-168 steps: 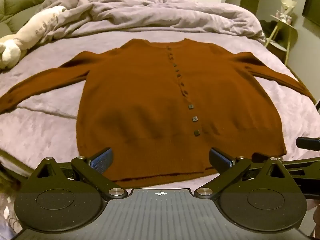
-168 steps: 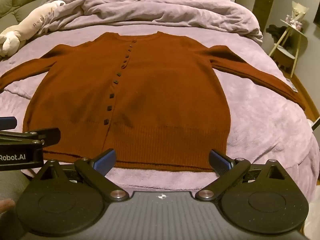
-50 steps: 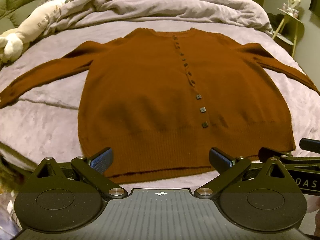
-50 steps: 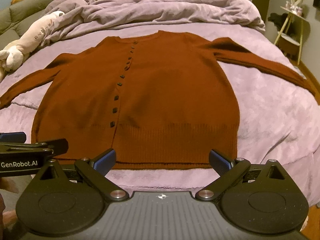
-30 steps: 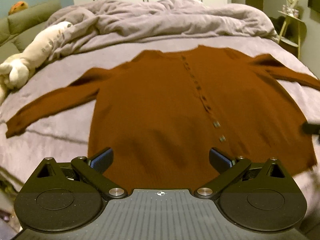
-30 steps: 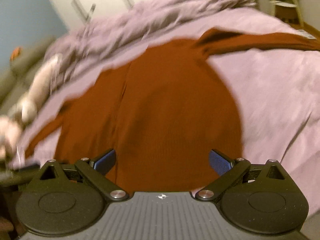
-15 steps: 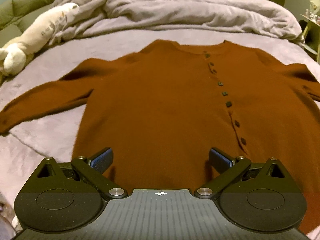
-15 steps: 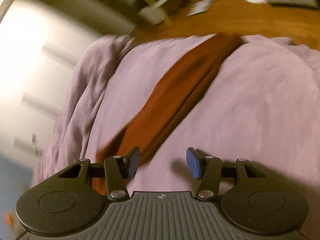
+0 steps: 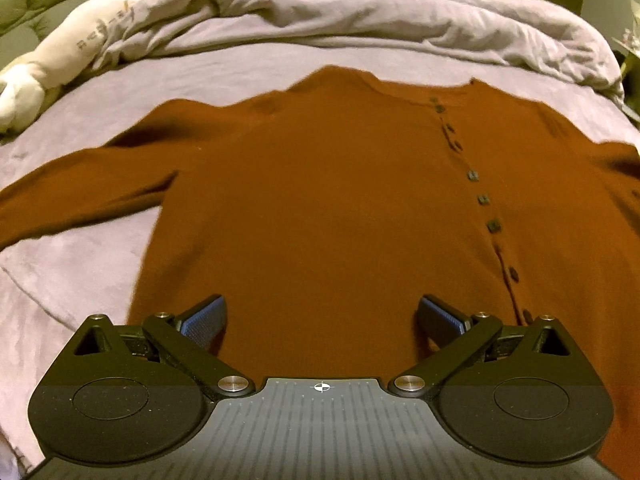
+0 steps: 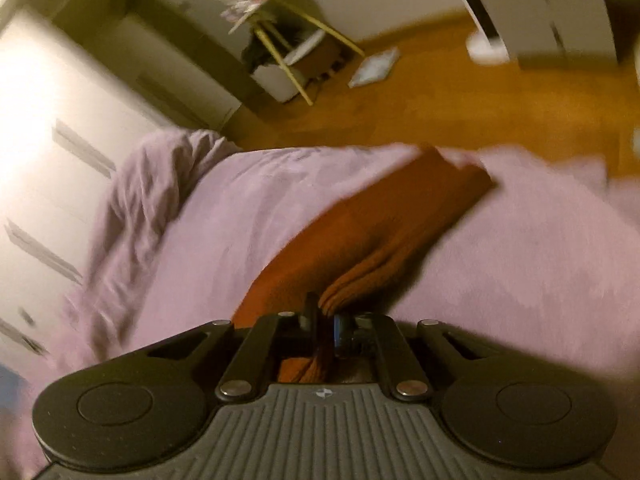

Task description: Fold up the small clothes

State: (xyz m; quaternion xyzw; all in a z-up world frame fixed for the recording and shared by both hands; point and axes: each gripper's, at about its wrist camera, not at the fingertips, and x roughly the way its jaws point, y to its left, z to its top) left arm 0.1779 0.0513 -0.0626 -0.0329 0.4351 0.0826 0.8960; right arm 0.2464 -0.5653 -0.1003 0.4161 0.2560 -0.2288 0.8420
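Plush toy: a pale stuffed toy [image 9: 60, 60] lay at the far left edge of the bed, partly under the duvet.
Duvet: a crumpled lilac-grey duvet [image 9: 320, 12] was heaped across the far end of the bed.
Bed cover: a lilac cover [image 9: 68, 264] lay under the garment, bare at the left.
Cardigan: a rust-brown cardigan [image 9: 320, 200] lay flat and face up on the bed cover, neckline toward the duvet, its left sleeve [image 9: 80, 192] stretched out to the left.
Buttons: a row of dark buttons [image 9: 482, 199] ran down the front, right of centre in the left wrist view.
Left gripper: the left gripper [image 9: 322, 320] hung over the lower body of the cardigan, jaws spread wide, nothing between the blue pads [image 9: 204, 318].
Right gripper: the right gripper [image 10: 325, 326] had just been closing and its jaws were pinched together on the right sleeve [image 10: 380, 232], a ridge of knit bunched up between them.
Right sleeve: it ran away from the jaws across the bed cover toward the bed's edge, its cuff near that edge.
Room: wooden floor [image 10: 460, 112] and a small side table [image 10: 280, 40] showed beyond the bed, blurred.
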